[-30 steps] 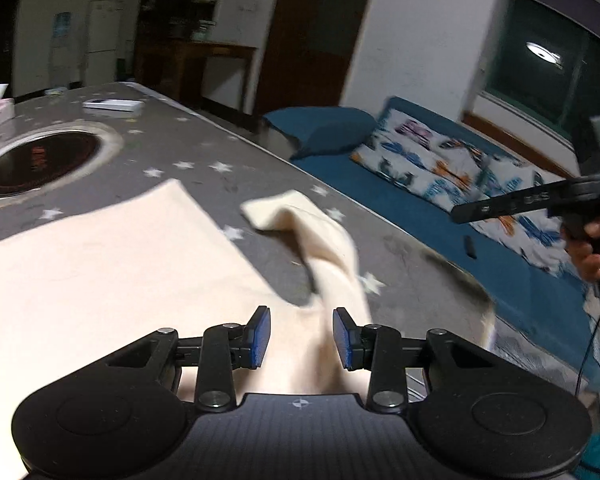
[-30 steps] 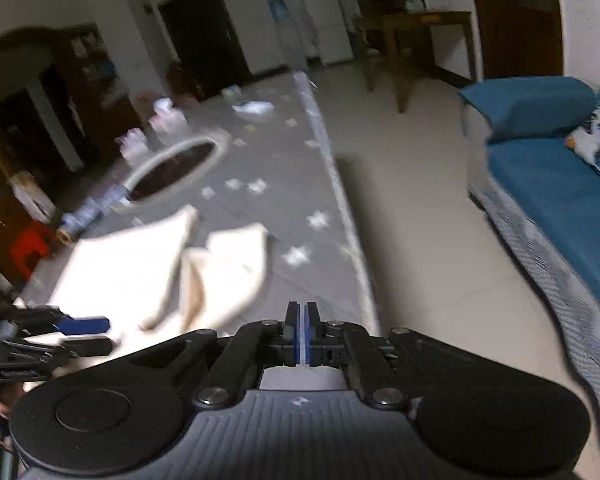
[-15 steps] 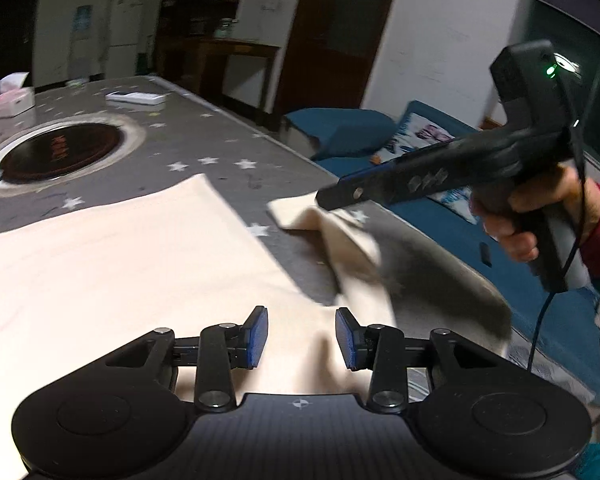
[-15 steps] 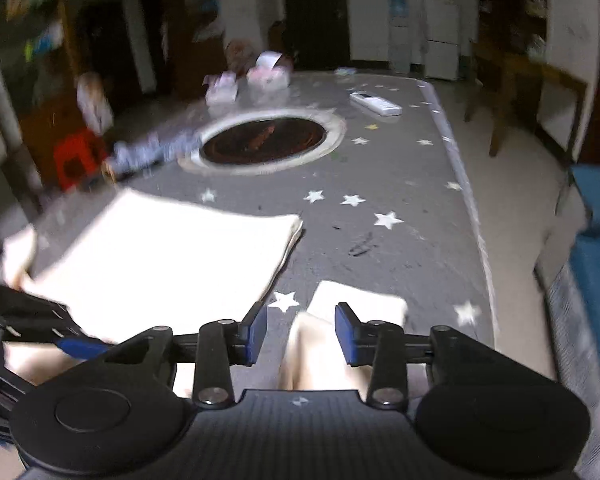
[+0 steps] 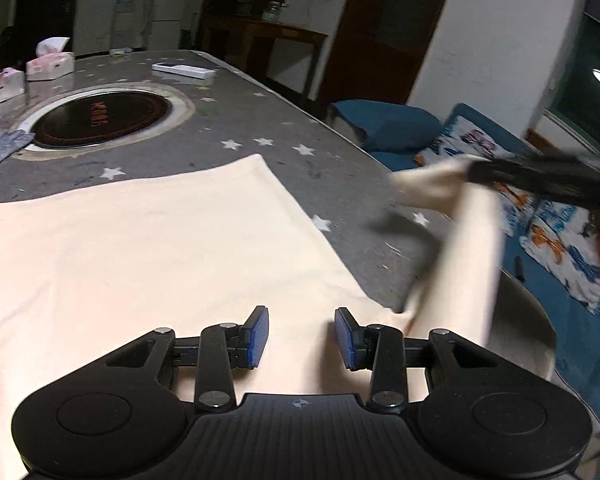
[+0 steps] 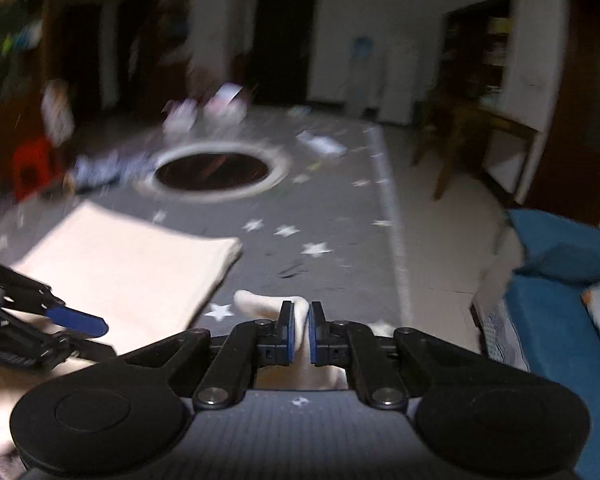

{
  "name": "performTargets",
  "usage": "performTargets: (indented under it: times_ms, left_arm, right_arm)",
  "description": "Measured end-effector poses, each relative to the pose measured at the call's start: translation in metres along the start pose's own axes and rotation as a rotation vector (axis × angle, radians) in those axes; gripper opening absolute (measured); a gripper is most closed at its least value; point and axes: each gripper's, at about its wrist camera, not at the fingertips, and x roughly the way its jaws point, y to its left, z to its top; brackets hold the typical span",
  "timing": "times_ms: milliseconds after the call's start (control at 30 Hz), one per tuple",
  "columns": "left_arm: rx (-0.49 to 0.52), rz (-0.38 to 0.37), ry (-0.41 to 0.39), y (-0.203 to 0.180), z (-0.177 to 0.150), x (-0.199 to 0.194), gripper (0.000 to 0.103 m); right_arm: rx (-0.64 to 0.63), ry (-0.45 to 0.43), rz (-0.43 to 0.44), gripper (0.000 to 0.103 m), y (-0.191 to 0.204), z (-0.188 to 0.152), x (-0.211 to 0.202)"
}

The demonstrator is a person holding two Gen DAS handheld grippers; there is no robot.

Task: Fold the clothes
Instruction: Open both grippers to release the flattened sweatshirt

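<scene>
A cream garment (image 5: 140, 248) lies flat on the grey star-patterned table (image 5: 260, 120). Its sleeve (image 5: 468, 248) is raised off the table at the right. My right gripper (image 6: 299, 332) is shut on the sleeve (image 6: 260, 304), with cream cloth pinched between the blue pads. In the left wrist view the right gripper (image 5: 476, 172) is a blurred black bar that holds the sleeve's tip. My left gripper (image 5: 302, 334) is open just above the garment's near part, nothing between its pads. In the right wrist view the left gripper (image 6: 76, 320) is at the left edge, beside the garment (image 6: 112, 268).
A round dark burner (image 5: 100, 120) is set into the table beyond the garment. Tissue boxes (image 5: 50, 66) and a white remote (image 5: 182, 70) lie at the far end. The table's edge runs along the right, with a blue sofa (image 5: 560, 280) past it.
My right gripper swung in over the sleeve with its jaws apart, shut on it and lifted it to the right. My left gripper shifted a little over the garment and stayed open.
</scene>
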Motion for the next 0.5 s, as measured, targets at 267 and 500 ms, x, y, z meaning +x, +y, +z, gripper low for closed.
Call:
performTargets:
  times_ms: [267, 500]
  left_arm:
    - [-0.038, 0.064, -0.011, 0.005, 0.008, 0.005, 0.040]
    - [-0.035, 0.102, -0.024, 0.008, 0.006, -0.008, 0.040]
  right_arm:
    - [0.238, 0.133, -0.140, 0.014, -0.062, -0.077, -0.042]
    - [0.183, 0.132, -0.058, 0.022, -0.055, -0.065, -0.029]
